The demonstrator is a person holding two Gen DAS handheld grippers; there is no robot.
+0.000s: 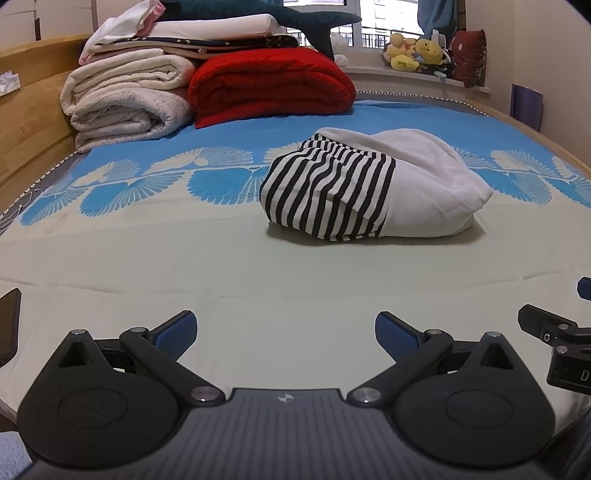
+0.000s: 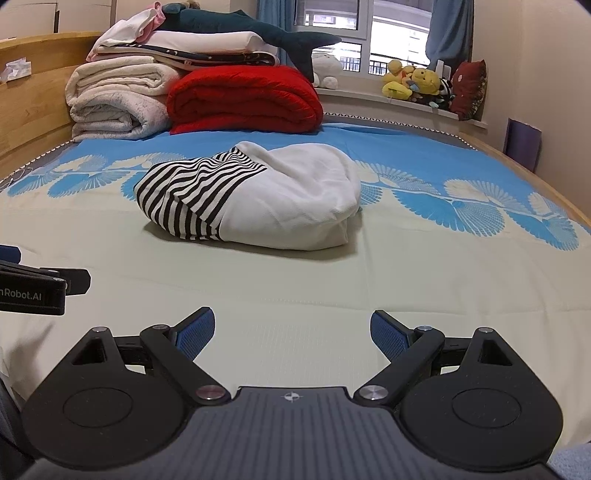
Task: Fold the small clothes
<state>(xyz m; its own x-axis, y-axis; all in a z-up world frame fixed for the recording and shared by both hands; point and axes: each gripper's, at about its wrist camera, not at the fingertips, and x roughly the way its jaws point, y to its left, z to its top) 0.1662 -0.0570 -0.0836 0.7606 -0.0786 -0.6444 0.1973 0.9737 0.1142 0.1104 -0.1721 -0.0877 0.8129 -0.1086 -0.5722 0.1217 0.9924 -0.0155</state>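
A small garment (image 1: 369,184), white with a black-and-white striped part, lies in a folded bundle on the bed sheet (image 1: 184,266); it also shows in the right wrist view (image 2: 255,195). My left gripper (image 1: 284,332) is open and empty, low over the sheet, well short of the garment. My right gripper (image 2: 291,332) is open and empty too, also short of the garment. The right gripper's body shows at the right edge of the left wrist view (image 1: 554,332), and the left gripper's body shows at the left edge of the right wrist view (image 2: 37,288).
Folded white blankets (image 1: 125,99) and a red quilt (image 1: 269,85) are stacked at the far left of the bed, with a plush shark (image 1: 288,14) on top. Plush toys (image 1: 417,55) sit on the window sill. A wooden bed frame (image 1: 26,110) runs along the left.
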